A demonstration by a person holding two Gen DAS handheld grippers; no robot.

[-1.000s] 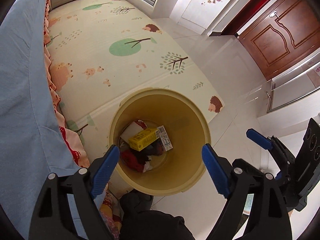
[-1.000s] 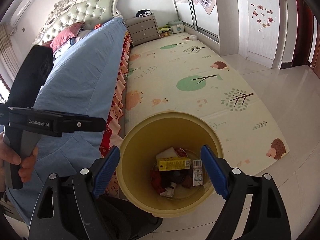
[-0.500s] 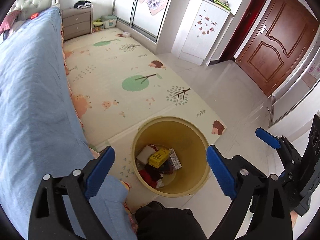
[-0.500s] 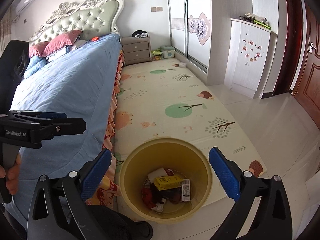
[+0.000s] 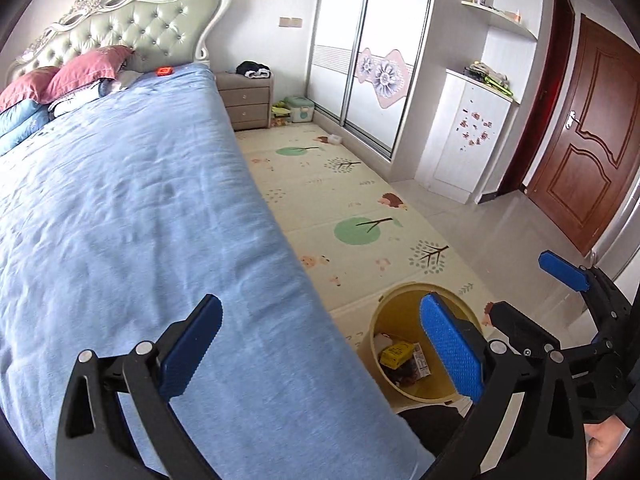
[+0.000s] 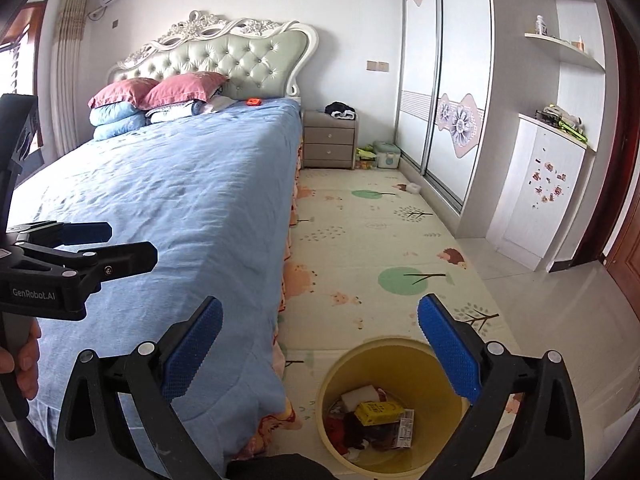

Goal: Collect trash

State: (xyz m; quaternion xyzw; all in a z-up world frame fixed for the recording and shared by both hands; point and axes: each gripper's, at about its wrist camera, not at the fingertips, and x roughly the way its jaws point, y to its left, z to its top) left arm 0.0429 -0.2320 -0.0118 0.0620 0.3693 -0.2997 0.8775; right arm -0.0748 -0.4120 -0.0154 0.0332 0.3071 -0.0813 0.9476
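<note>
A yellow trash bin (image 6: 334, 380) stands on the floor by the foot corner of the bed; it also shows in the left wrist view (image 5: 376, 320). Inside lie a yellow carton (image 6: 378, 412), a white piece and red and dark scraps. My left gripper (image 5: 320, 348) is open and empty, held over the bed's blue cover (image 5: 140, 220). My right gripper (image 6: 320, 352) is open and empty, above the bed edge and the bin. A small orange object (image 6: 253, 101) lies on the bed near the pillows.
A play mat (image 6: 380, 232) covers the floor between bed and wardrobe (image 6: 440, 80). A nightstand (image 6: 329, 145) with dark clothes stands at the bed head, a small box (image 6: 387, 159) beside it. A white cabinet (image 6: 536, 200) and brown door (image 5: 588, 140) are at right.
Both grippers have risen and tilted up from looking down into the bin; the view now takes in the bed and room. Both stay open and empty.
</note>
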